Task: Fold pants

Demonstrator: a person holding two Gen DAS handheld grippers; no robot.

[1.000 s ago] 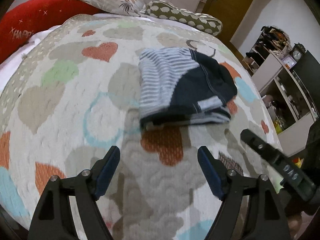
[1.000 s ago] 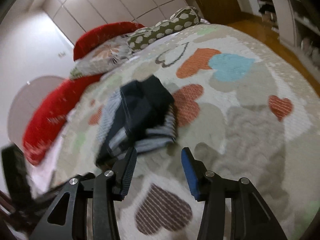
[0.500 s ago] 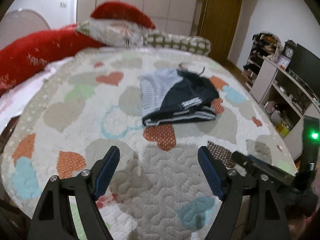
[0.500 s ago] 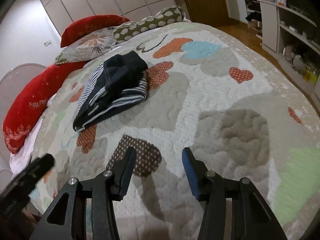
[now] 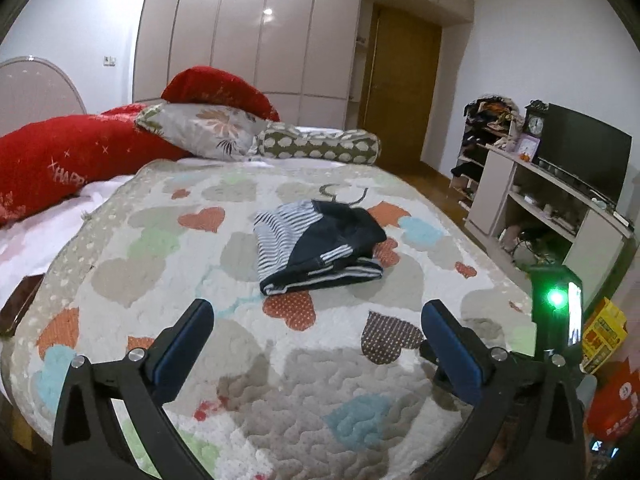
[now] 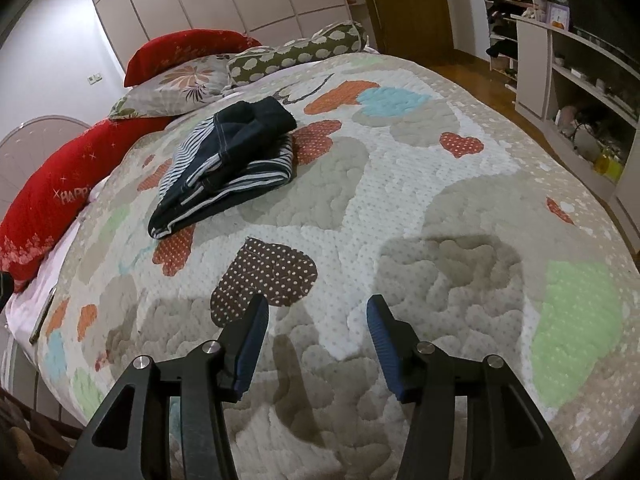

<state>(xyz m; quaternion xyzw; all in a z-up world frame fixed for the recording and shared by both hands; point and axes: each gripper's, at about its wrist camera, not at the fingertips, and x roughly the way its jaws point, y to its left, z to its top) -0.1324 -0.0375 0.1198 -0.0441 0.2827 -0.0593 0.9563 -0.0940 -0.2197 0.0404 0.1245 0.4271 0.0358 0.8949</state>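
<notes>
The pants, dark navy with blue-and-white striped parts, lie folded into a compact bundle in the middle of the heart-patterned quilt. In the right wrist view the pants sit at the upper left. My left gripper hovers well short of the bundle, its jaws opening wide with nothing between them. My right gripper stands open and empty over the quilt, far from the pants. The body of the right gripper, with a green light, shows at the right of the left wrist view.
Red pillows, a floral pillow and a spotted bolster line the head of the bed. A shelf unit with a TV stands along the right wall past the bed edge. A wooden door is at the back.
Both grippers have drawn back from the pants, which now look smaller and farther off. The left gripper has risen and tilted up, showing more of the room, and its jaws have spread wider.
</notes>
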